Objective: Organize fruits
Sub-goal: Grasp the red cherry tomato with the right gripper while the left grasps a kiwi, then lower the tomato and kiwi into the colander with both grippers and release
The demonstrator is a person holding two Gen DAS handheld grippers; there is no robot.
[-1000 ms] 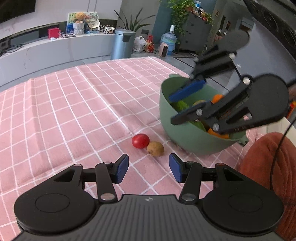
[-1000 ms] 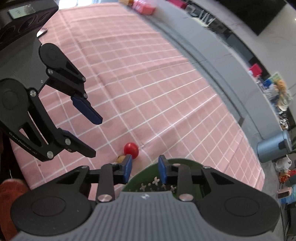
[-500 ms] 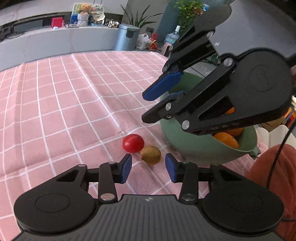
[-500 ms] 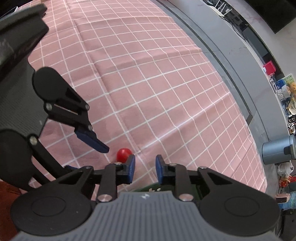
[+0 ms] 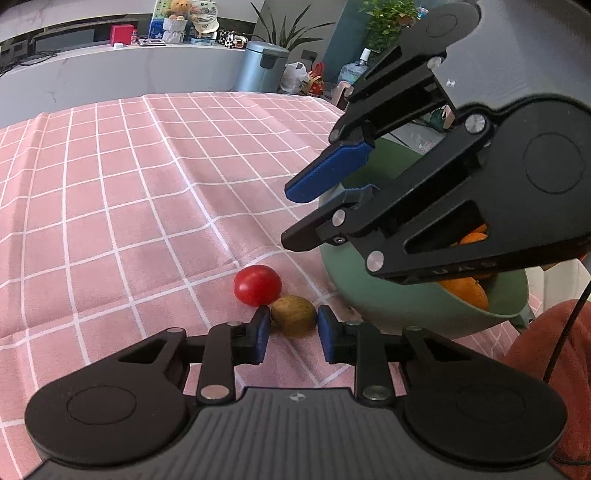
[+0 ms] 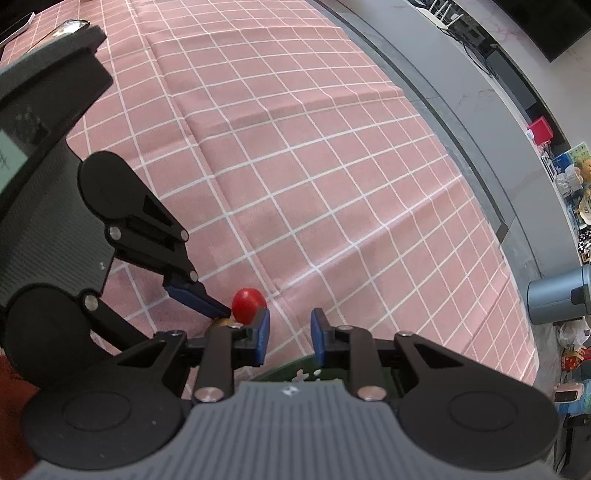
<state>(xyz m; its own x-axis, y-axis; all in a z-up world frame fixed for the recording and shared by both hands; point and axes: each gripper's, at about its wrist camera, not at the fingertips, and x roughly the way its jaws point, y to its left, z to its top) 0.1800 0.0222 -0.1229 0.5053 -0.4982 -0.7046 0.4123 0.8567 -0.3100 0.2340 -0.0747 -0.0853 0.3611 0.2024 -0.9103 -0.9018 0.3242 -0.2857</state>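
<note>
Pink checked table [image 5: 129,206]: left hand-held gripper [image 5: 290,325] just closing on kiwi [image 5: 293,315], tomato [image 5: 257,285] at its 11 o'clock; right hand-held gripper [image 6: 288,332] narrow, empty, above green bowl [image 5: 369,291].

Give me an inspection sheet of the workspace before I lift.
Surface: pink checked tablecloth, creased.
Job's things: kiwi and tomato side by side on the cloth beside green bowl; oranges in bowl.
Clutter: flat dark device at cloth's edge.
Grippers: left tongs have just been closing, pads now on kiwi; right tongs shut, empty, over bowl.
Cables: black cable beside bowl.
Surroundings: metal bin, plants, counter.
</note>
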